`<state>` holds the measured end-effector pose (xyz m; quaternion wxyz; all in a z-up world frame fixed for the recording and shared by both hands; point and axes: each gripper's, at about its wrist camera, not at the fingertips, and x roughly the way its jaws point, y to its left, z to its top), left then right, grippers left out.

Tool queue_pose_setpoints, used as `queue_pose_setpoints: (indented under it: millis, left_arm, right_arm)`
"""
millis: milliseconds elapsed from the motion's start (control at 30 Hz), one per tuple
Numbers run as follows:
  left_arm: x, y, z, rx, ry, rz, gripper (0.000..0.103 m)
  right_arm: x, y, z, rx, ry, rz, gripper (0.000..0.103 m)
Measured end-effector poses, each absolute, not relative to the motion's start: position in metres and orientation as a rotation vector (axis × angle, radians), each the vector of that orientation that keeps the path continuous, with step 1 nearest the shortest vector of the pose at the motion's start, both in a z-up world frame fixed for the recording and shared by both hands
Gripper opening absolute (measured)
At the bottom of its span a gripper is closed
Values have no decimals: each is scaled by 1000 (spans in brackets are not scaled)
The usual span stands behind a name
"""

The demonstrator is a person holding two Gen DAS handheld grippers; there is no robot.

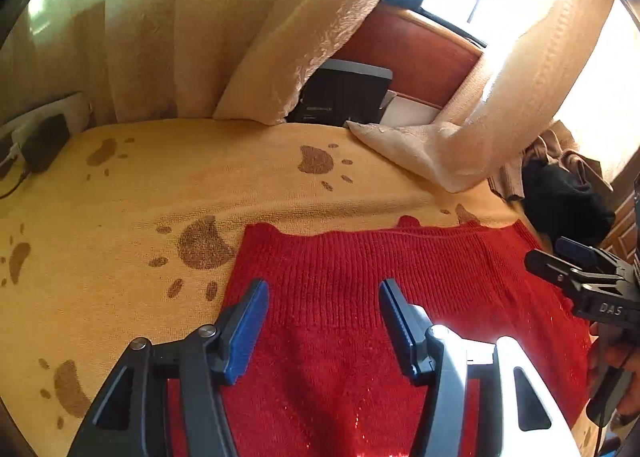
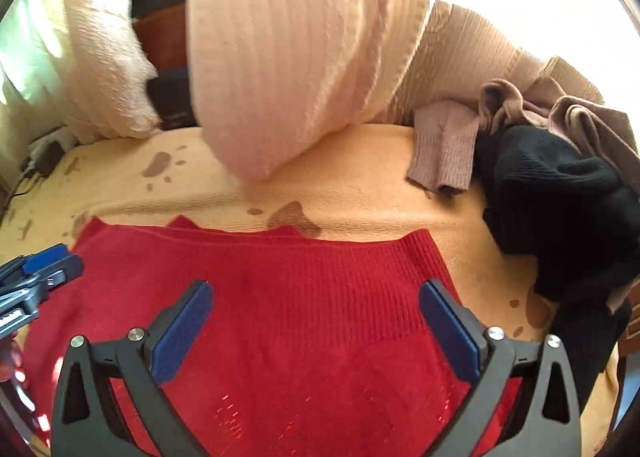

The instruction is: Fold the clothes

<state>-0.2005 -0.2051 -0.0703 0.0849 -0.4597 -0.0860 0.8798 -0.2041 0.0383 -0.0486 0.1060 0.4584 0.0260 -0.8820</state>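
A red knitted sweater [image 1: 360, 297] lies flat on a yellow blanket [image 1: 140, 185] printed with brown paw marks; its ribbed hem is the far edge. My left gripper [image 1: 324, 289] hovers over the sweater's left part, open, with nothing between its blue pads. In the right wrist view the same sweater [image 2: 300, 297] fills the foreground, and my right gripper [image 2: 316, 289] stands open above it, jaws wide and empty. The right gripper [image 1: 560, 261] also shows at the sweater's right edge in the left wrist view. The left gripper [image 2: 52, 261] pokes in at the left edge of the right wrist view.
A pile of black and tan clothes [image 2: 552, 185] sits at the right on the blanket [image 2: 380, 193]. Cream curtains [image 2: 300, 57] hang over the far edge. A black box [image 1: 344, 93] and a wooden board [image 1: 408, 49] stand behind them. A power strip [image 1: 40, 133] lies at the far left.
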Motion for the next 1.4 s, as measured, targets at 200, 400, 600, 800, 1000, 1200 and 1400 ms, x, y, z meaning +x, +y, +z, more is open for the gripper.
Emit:
queue_pose_setpoints:
  millis: [200,400,600,800,1000,1200,1400]
  left_arm:
    - [-179,-203,-93,-1322,-153,2611,61]
    - [-181,-201,-87,-1361,-137,2589,61]
    - [-150,-196,-58,-1363,-149,2566,62]
    - [-100,-178,-73,-1416,-91,2491,64]
    - [-82,-179,-85,-1269,-27,2558,66]
    - [-87,-179,-82,-1320,-53,2543,69]
    - [-88,-167,-83,-1393,-25,2567,83]
  right_arm:
    - [-173,48,-108,1538,150,-2493,103]
    - [-170,62,-114,1479,186,-2496,103]
    - [-136,74,-64,1408,89,-2549,103]
    - [-79,93,-78,1438,135,-2495,103]
    - [-58,101,-101,1326,199,-2538,103]
    - [-48,102,-104,1226,204,-2595,103]
    - [-48,103,-103,1221,188,-2592,103]
